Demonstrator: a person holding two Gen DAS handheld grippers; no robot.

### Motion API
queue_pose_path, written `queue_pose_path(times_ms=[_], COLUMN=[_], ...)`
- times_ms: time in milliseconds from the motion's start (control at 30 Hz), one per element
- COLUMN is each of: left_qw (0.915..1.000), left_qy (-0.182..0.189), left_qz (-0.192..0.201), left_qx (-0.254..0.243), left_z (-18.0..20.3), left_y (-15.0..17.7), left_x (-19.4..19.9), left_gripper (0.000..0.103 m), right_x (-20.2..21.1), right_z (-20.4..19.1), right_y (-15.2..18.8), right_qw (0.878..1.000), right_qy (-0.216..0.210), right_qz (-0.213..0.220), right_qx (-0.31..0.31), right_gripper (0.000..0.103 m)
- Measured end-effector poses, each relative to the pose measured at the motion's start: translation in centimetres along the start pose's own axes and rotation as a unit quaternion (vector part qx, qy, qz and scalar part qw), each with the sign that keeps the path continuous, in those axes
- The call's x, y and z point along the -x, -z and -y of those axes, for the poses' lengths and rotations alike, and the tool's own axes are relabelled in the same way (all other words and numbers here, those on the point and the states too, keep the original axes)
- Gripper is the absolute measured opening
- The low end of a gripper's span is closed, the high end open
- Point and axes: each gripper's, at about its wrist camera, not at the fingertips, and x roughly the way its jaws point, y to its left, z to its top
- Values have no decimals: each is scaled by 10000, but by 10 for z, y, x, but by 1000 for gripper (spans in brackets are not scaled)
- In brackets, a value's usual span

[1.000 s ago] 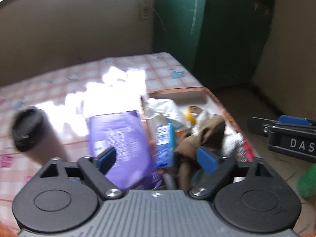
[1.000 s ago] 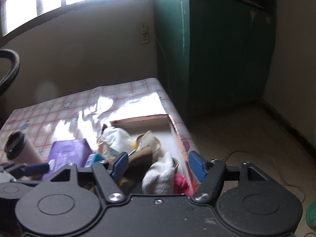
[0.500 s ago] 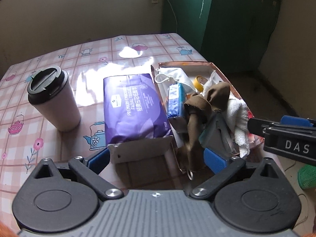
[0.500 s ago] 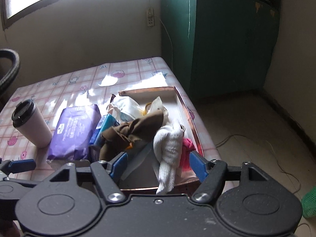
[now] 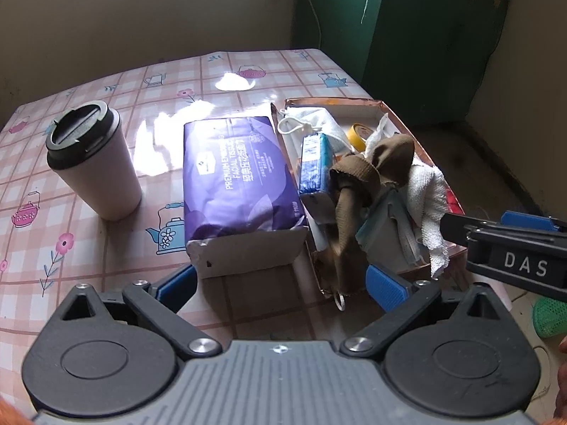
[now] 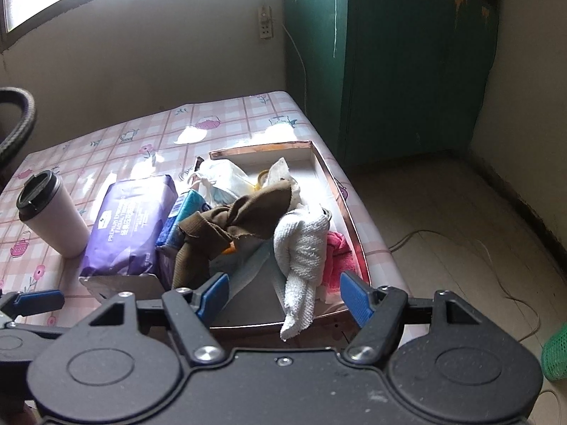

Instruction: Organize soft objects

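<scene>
- A shallow box point(image 6: 333, 191) with copper-coloured edges sits at the right end of a table point(image 5: 106, 248) covered in pink check cloth; soft things are heaped inside it.
- The box floor is mostly hidden by the heap, and its near rim is partly covered by the right gripper point(image 6: 283, 292).
- A brown cloth point(image 6: 244, 216) lies knotted on top of the heap; one end hangs over the box's near left corner.
- A white cloth point(image 6: 301, 248), ribbed and limp, lies just right of the brown one, and its tail droops over the near rim.
- A pink cloth point(image 6: 340, 255) shows only as a strip between the white cloth and the right wall.
- A blue packet point(image 5: 313, 163) stands on edge against the left wall, its print too small to read.
- At the far end are a white pouch point(image 5: 312, 122) with a cord and something yellow point(image 5: 358, 134), half buried and hard to identify.
- A purple tissue pack point(image 5: 237, 184) lies on the table beside the box, touching its left wall.
- A lidded cup point(image 5: 92, 166) stands upright, left of the pack.
- The left gripper point(image 5: 280, 283) hangs over the pack's near end, fingers spread, gripping nothing.
- The right gripper's fingers are also wide apart and empty, above the box's near rim.
</scene>
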Motion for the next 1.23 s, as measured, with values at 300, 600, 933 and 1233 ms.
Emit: queue_pose_path(times_ms=[300, 600, 933, 1233], left_qw=[9999, 9997, 9994, 9992], left_qy=[25, 24, 31, 13], left_qz=[-159, -252, -344, -395], left_qx=[13, -15, 9, 46], left_z=[2, 2, 1, 1], left_y=[3, 4, 5, 6], left_x=[-7, -11, -15, -19], left_gripper=[103, 103, 103, 103], right_x=[-7, -13, -16, -15], right_z=[4, 4, 2, 1], right_y=[1, 0, 1, 1], right_qw=[10000, 9998, 9997, 9996], right_qy=[-15, -67, -80, -103], right_qz=[-72, -170, -210, -220], right_qx=[-30, 63, 92, 107], right_gripper=[82, 82, 82, 82])
